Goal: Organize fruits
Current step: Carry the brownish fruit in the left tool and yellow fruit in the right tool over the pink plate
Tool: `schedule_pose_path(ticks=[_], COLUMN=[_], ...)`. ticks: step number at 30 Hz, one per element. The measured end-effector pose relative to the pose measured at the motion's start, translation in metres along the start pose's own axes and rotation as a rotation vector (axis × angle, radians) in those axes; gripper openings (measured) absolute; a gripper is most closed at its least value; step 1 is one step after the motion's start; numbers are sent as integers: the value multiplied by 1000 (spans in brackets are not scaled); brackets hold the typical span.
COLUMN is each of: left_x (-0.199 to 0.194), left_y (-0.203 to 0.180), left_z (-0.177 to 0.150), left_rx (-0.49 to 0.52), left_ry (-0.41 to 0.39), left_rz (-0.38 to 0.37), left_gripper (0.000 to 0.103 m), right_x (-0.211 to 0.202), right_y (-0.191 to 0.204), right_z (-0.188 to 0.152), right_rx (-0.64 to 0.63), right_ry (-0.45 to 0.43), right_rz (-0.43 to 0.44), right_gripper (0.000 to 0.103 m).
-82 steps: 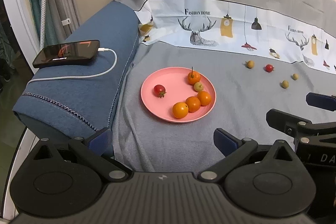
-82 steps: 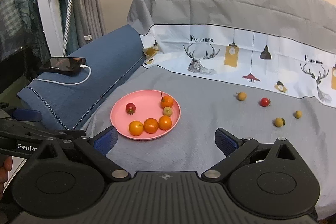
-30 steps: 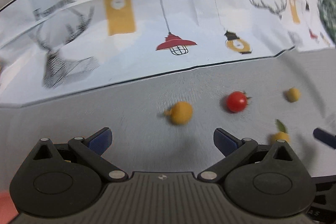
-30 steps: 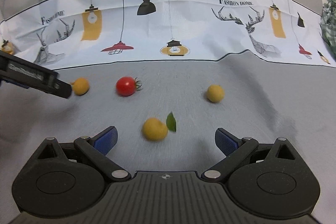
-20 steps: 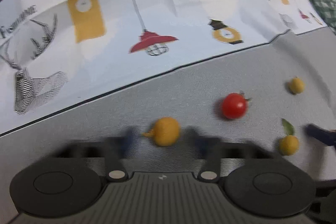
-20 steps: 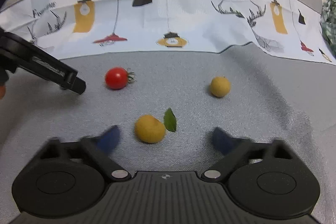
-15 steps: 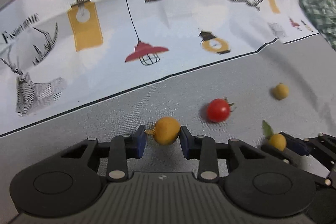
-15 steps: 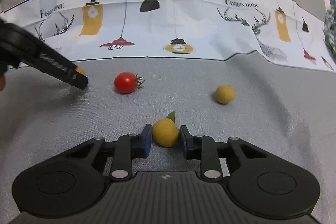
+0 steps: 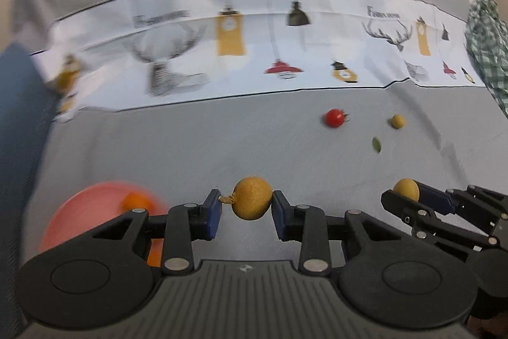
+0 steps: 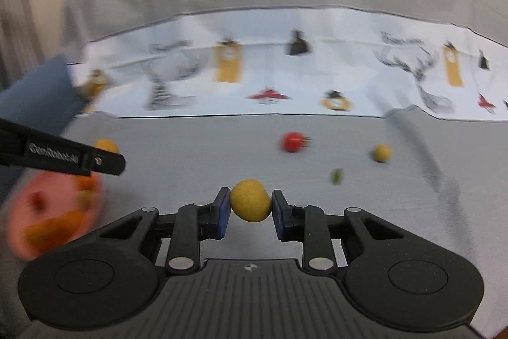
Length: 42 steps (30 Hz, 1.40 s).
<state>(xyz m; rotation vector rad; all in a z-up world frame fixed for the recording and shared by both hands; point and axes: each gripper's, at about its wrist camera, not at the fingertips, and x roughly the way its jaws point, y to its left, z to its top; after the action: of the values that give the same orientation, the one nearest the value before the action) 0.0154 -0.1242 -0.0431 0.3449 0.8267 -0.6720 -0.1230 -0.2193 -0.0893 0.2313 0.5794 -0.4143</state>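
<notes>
My left gripper (image 9: 246, 210) is shut on a yellow-brown round fruit with a short stem (image 9: 251, 201), held above the grey cloth. My right gripper (image 10: 248, 209) is shut on a yellow round fruit (image 10: 250, 204); that fruit also shows at the right in the left wrist view (image 9: 405, 189). The pink plate (image 9: 85, 212) with orange fruits lies at the lower left, and also in the right wrist view (image 10: 47, 212), blurred. A red cherry tomato (image 9: 334, 117) and a small yellow fruit (image 9: 397, 121) lie on the cloth at the far right.
A loose green leaf (image 9: 376, 145) lies on the grey cloth near the tomato. A white printed band with lamps and deer (image 9: 254, 53) runs along the sofa back. A blue armrest (image 9: 19, 116) is at the left, a green checked cloth (image 9: 489, 40) at the right.
Both grippers closed on their fruits, lifted them off the cloth and moved back left toward the pink plate, which has come back into view. The leaf stayed on the cloth.
</notes>
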Motion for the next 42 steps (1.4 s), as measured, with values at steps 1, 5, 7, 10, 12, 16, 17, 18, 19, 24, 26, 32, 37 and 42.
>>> schedule_pose_path(ticks=[1, 5, 7, 10, 12, 16, 17, 18, 19, 24, 26, 32, 37, 42], left_x=[-15, -68, -91, -121, -138, -167, -172, -177, -182, -199, -203, -213, -216, -217], left_y=[8, 41, 56, 76, 85, 96, 98, 99, 101, 102, 103, 101, 103, 104], left_z=[-8, -39, -55, -80, -94, -118, -123, -128, -132, -146, -147, -149, -151, -152], left_rx=[-13, -71, -105, -148, -167, -200, -213, -225, -231, -248, -255, -262, -269, -273], left_ry=[-3, -10, -9, -16, -22, -38, -38, -38, -40, -63, -73, -105, -108, -111], left_rz=[16, 84, 118, 151, 169, 188, 186, 185, 183, 182, 178, 183, 184, 184], left_gripper=[38, 38, 38, 38, 38, 38, 38, 38, 38, 38, 38, 38, 38, 38], right_x=[-11, -50, -69, -95, -111, -137, -142, -147, -152, -169, -173, -181, -184, -184], right_y=[12, 52, 69, 93, 107, 129, 133, 135, 138, 145, 147, 150, 153, 152], right_z=[0, 1, 0, -2, -5, -13, -14, -16, -16, -19, -20, -19, -20, -21], right_rx=[-11, -44, -56, -77, -105, -178, -191, -200, -207, -231, -241, -259, -266, -269], right_ry=[1, 6, 10, 15, 12, -3, -9, -13, -17, -43, -50, -66, -72, -73], right_rz=[28, 122, 163, 220, 244, 265, 266, 266, 266, 256, 254, 254, 255, 256], right_gripper=[29, 29, 29, 29, 29, 29, 29, 29, 29, 29, 29, 29, 29, 29])
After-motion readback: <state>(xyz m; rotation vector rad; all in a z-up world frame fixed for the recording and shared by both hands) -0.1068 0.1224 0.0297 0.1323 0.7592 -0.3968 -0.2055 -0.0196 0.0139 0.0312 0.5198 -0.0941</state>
